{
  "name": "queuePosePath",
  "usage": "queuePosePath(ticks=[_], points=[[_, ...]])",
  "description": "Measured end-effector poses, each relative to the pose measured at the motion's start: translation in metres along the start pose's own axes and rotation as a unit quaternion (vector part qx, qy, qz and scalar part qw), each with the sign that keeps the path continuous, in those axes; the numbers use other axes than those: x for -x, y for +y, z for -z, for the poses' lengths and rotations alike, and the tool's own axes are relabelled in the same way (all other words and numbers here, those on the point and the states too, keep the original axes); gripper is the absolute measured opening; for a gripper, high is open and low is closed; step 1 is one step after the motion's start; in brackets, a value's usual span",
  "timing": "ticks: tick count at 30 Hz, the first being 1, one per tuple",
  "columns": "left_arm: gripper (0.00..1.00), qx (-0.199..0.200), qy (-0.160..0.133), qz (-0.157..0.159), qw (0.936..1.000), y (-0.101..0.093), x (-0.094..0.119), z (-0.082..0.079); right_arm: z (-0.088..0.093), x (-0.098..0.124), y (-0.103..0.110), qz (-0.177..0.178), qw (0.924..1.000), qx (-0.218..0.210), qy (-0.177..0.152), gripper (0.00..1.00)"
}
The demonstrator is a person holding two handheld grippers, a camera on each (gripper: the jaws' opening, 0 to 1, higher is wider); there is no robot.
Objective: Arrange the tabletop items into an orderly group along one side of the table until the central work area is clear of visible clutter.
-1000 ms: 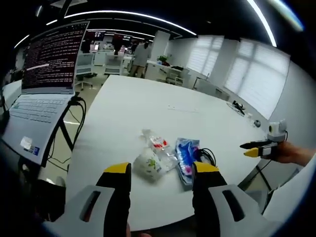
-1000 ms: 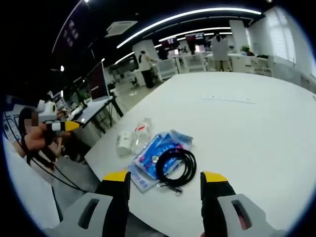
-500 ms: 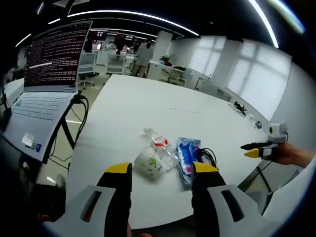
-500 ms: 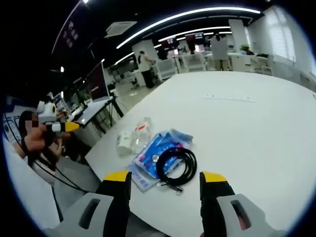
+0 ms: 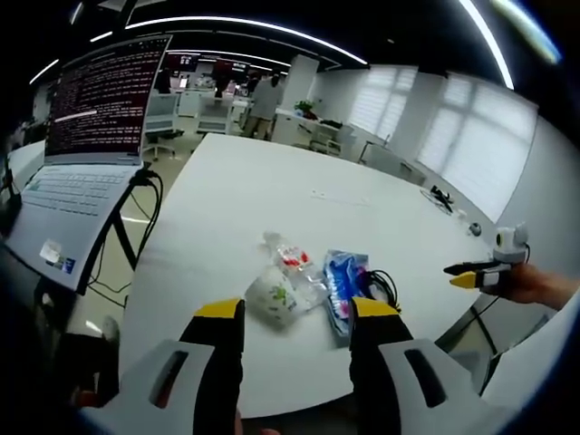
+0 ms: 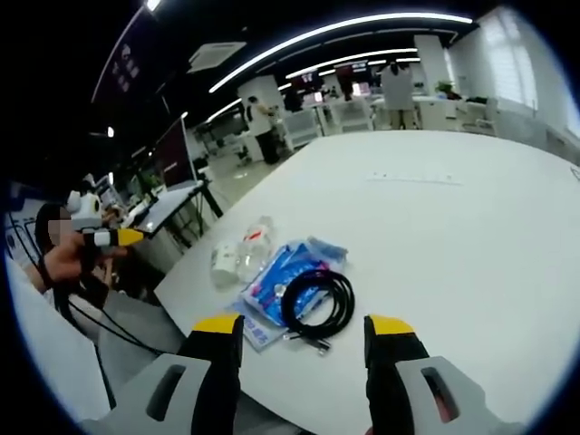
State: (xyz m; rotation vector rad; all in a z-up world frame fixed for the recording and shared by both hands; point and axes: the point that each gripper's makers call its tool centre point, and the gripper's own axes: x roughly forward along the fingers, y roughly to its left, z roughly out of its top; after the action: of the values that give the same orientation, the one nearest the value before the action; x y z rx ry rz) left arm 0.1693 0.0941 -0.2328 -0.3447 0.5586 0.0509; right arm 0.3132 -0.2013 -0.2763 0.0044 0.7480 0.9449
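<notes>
Left gripper (image 5: 296, 313) held level, jaws spread wide apart, yellow-tipped, gripping nothing. Right gripper (image 6: 304, 323) likewise parted and empty, seen from the left gripper view far right, held in a hand (image 5: 530, 283).

left tool (image 5: 297, 313) open — above table (image 5: 245, 195) edge | snack bags (image 5: 283, 288) | laptop (image 5: 86, 154)

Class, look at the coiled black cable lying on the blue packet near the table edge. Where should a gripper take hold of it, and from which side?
Grip the coiled black cable across the near arc of its loop, coming down from above with the right gripper, whose jaws stand open just short of it. The coil lies flat on the blue packet, so probably one jaw goes inside the ring and one outside.
</notes>
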Motion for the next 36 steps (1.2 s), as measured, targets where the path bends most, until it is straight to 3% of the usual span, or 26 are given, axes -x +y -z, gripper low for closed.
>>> queuePosePath(ticks=[36], points=[[0.42, 0.005, 0.024, 0.001, 0.9997, -0.003, -0.003, 0.011, 0.013, 0.004, -0.002, -0.001, 0.9998, -0.019, 0.009, 0.5]])
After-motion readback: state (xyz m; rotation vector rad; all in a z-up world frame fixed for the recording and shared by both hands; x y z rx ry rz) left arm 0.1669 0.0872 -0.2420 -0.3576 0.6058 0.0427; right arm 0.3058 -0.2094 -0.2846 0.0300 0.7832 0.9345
